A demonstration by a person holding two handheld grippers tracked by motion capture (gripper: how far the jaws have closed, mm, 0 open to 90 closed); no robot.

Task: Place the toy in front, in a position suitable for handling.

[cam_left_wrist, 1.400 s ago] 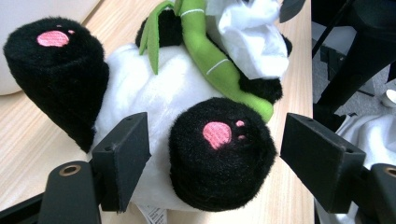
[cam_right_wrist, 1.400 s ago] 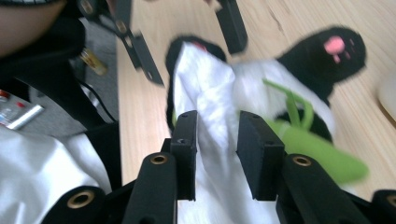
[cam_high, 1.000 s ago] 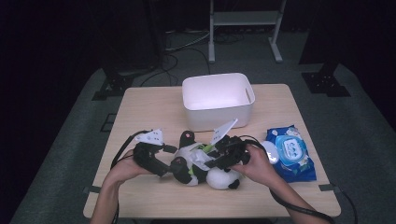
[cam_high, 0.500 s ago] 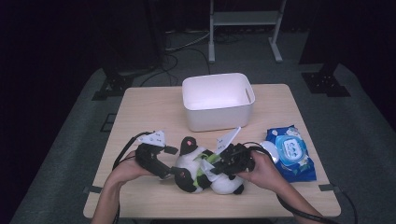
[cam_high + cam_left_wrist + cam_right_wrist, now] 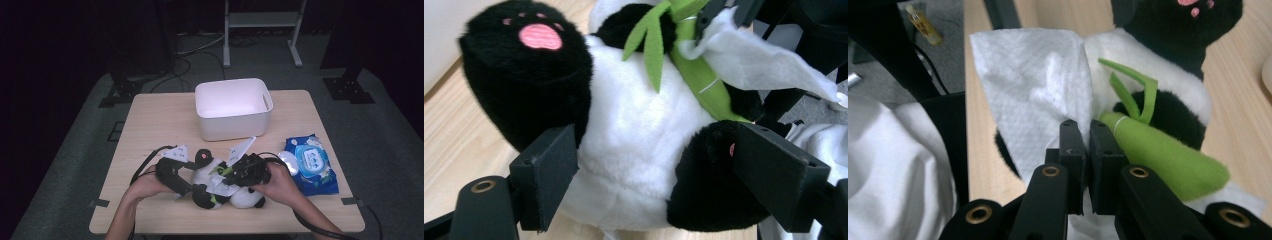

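A black and white panda plush (image 5: pixel 212 192) lies on its back near the table's front edge, with a green bamboo piece (image 5: pixel 696 75) on its chest. My left gripper (image 5: pixel 654 180) is open with its jaws on either side of the panda's belly and one leg. Those jaws have just been opening, and the pads stand at the fur without squeezing it. My right gripper (image 5: pixel 1087 135) is shut on a white wipe (image 5: pixel 1038 85), having just closed on it. The wipe lies against the panda's chest beside the bamboo (image 5: pixel 1158 150). From above, the left gripper (image 5: pixel 187 187) and right gripper (image 5: pixel 231 177) meet over the plush.
A white plastic bin (image 5: pixel 234 107) stands behind the panda at the table's middle. A blue pack of wet wipes (image 5: pixel 312 162) lies at the right with its lid (image 5: pixel 288 161) flipped open. Both forearms come in over the table's front edge.
The left gripper has moved right and down onto the panda, with its jaws wider. The right gripper's jaws have closed on the white wipe.
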